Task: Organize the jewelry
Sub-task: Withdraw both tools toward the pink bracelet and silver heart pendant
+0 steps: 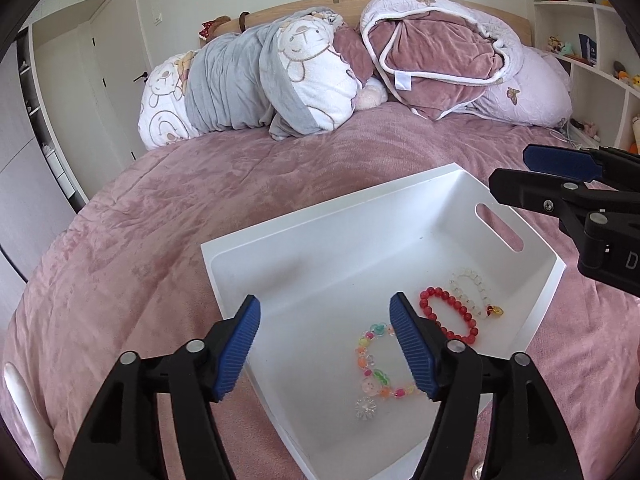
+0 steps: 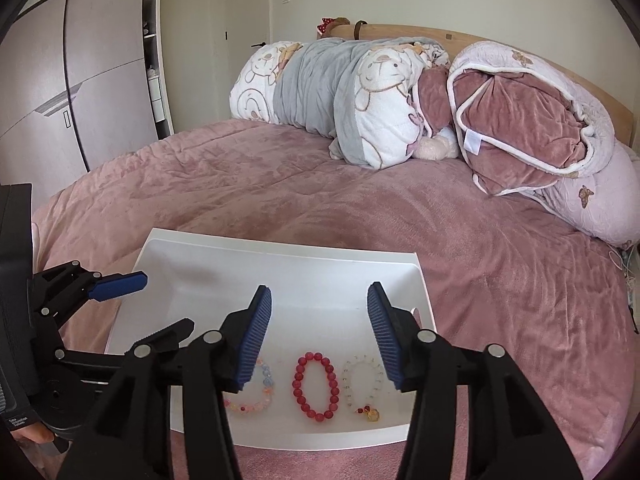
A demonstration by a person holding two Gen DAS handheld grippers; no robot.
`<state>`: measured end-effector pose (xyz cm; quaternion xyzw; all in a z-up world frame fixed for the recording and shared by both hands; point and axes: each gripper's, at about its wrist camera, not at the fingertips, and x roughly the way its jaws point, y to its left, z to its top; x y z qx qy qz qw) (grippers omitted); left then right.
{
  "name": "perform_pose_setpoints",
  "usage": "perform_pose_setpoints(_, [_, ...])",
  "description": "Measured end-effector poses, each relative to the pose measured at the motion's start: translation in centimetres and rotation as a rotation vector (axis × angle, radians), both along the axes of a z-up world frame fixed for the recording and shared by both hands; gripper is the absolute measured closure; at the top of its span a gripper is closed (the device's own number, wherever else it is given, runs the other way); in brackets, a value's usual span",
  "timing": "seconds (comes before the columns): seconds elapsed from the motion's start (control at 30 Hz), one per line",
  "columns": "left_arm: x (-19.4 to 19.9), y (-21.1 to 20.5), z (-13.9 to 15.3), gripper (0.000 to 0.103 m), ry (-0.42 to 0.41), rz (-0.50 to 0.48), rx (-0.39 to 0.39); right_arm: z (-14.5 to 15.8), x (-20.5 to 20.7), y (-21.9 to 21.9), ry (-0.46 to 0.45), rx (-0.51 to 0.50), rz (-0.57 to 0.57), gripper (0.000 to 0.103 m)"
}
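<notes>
A white bin point(image 1: 280, 256) point(image 2: 280, 256) lies on the pink bed. Inside it lie a red bead bracelet point(image 1: 429, 312) point(image 2: 316, 386), a clear bead bracelet with a gold charm point(image 1: 474, 292) point(image 2: 364, 388), a multicoloured bead bracelet point(image 1: 370, 364) point(image 2: 256, 394) and a small clear flower piece point(image 1: 365, 408). My left gripper point(image 1: 325, 350) is open and empty above the bin's near-left part. My right gripper point(image 2: 319, 336) is open and empty above the red bracelet. It also shows in the left wrist view point(image 1: 516, 176) over the bin's right side.
The pink bedspread point(image 1: 200, 200) point(image 2: 500, 260) surrounds the bin. Rolled blankets and pillows point(image 1: 320, 72) point(image 2: 400, 100) lie along the headboard. A wardrobe point(image 2: 80, 80) stands at left, shelves point(image 1: 592, 40) with toys at right.
</notes>
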<state>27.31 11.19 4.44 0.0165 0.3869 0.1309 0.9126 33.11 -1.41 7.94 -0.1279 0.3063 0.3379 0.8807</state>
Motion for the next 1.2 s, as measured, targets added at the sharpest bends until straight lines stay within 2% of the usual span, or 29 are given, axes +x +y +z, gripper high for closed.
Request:
perform_pose_setpoints(0.03, [-0.3, 0.0, 0.4, 0.02, -0.01, 0.002, -0.003, 0.4, -0.3, -0.2, -0.025, -0.01, 0.008, 0.044])
perform_pose_setpoints(0.1, [-1.0, 0.0, 1.0, 0.018, -0.021, 0.005, 0.003, 1.1, -1.3, -0.6, -0.085, -0.04, 0.025, 0.042])
perform_pose_setpoints(0.27, [-3.1, -0.2, 2.3, 0.014, -0.05, -0.013, 0.021, 2.5, -3.7, -2.7, -0.192, -0.072, 0.043, 0.018])
perform_pose_setpoints(0.3, [-3.6, -0.3, 2.5, 0.011, -0.057, -0.014, 0.019, 2.7, -4.3, -3.1, -0.215, -0.079, 0.045, 0.017])
perform_pose_setpoints(0.5, [-7.8, -0.9, 2.5, 0.011, -0.102, -0.028, -0.025, 3.5, -7.9, -6.7, -0.261, -0.061, 0.081, 0.007])
perform_pose_setpoints(0.6, [-10.1, -1.6, 2.0, 0.011, -0.122, -0.068, -0.059, 2.9, -9.3, -8.5, -0.276, -0.071, 0.089, 0.005])
perform_pose_setpoints(0.7, [-12.2, -2.7, 1.3, 0.011, -0.13, -0.114, -0.059, 1.0, -10.2, -9.7, -0.298, -0.128, 0.082, 0.005])
perform_pose_setpoints(0.83, [-13.9, -4.2, -0.3, 0.011, -0.116, -0.146, -0.03, -2.0, -10.4, -10.7, -0.252, -0.175, 0.081, 0.005])
perform_pose_setpoints(1.0, [-15.2, -5.2, -1.9, 0.01, -0.102, -0.152, -0.045, -4.6, -11.3, -12.0, -0.188, -0.175, 0.078, 0.005])
perform_pose_setpoints(1.2, [-15.7, -5.7, -3.7, 0.01, -0.074, -0.173, -0.132, -7.1, -12.6, -13.1, -0.095, -0.152, 0.092, 0.005])
